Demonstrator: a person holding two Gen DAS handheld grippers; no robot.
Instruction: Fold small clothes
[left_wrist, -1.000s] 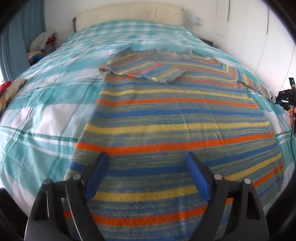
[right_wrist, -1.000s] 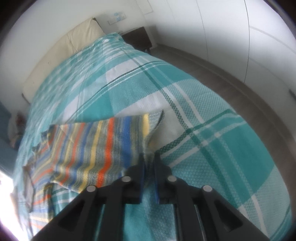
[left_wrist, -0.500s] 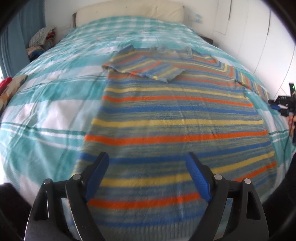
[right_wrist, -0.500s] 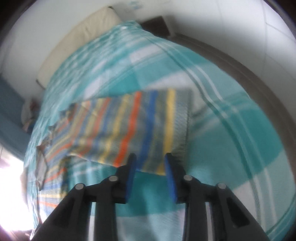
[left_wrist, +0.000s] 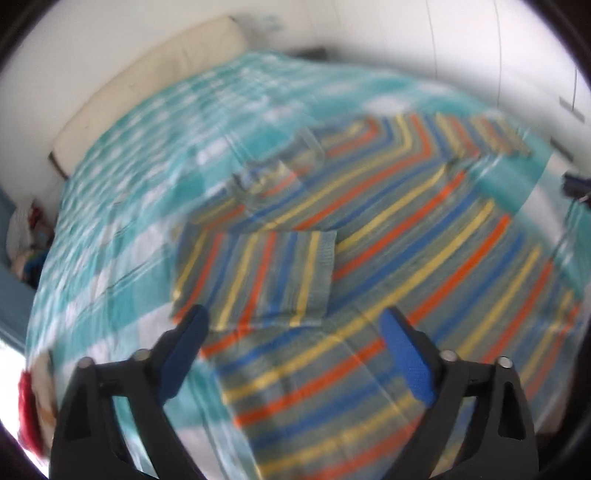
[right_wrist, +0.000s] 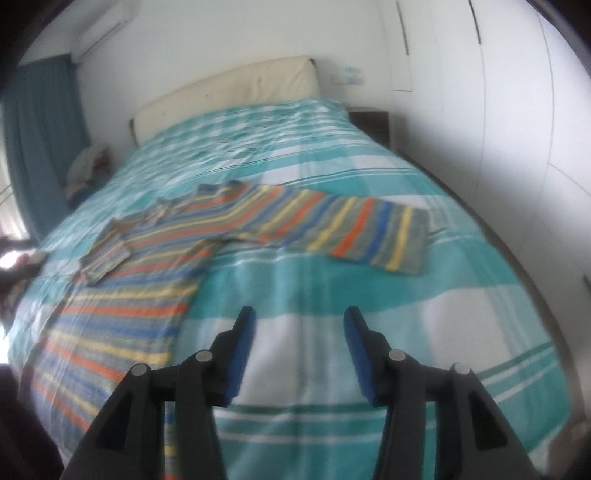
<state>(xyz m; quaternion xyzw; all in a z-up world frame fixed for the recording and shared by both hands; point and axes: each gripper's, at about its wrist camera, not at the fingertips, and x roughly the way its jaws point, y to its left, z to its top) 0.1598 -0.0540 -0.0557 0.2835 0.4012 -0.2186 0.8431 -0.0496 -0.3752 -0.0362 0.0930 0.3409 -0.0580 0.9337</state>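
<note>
A striped knit sweater (left_wrist: 424, 258) in orange, yellow and blue lies flat on the teal checked bedspread (left_wrist: 122, 206). One sleeve (left_wrist: 255, 273) is folded across its body. The other sleeve (right_wrist: 369, 236) stretches out flat to the side of the body (right_wrist: 122, 314). My left gripper (left_wrist: 293, 325) hovers over the folded sleeve's near edge, jaws wide and closing a little, with nothing pinched. My right gripper (right_wrist: 299, 317) is above bare bedspread (right_wrist: 332, 295) short of the outstretched sleeve. Its jaws are opening and nothing is between them.
A cream headboard (right_wrist: 229, 85) closes the far end of the bed. A pile of clothes (right_wrist: 88, 166) and a teal curtain (right_wrist: 40, 122) are to the left. White wardrobe doors (right_wrist: 517, 110) and a dark nightstand (right_wrist: 369, 122) line the right side.
My right gripper let go of the sleeve cuff, opened and drew back; the sleeve now lies flat. The left view rolled and shifted toward the folded sleeve.
</note>
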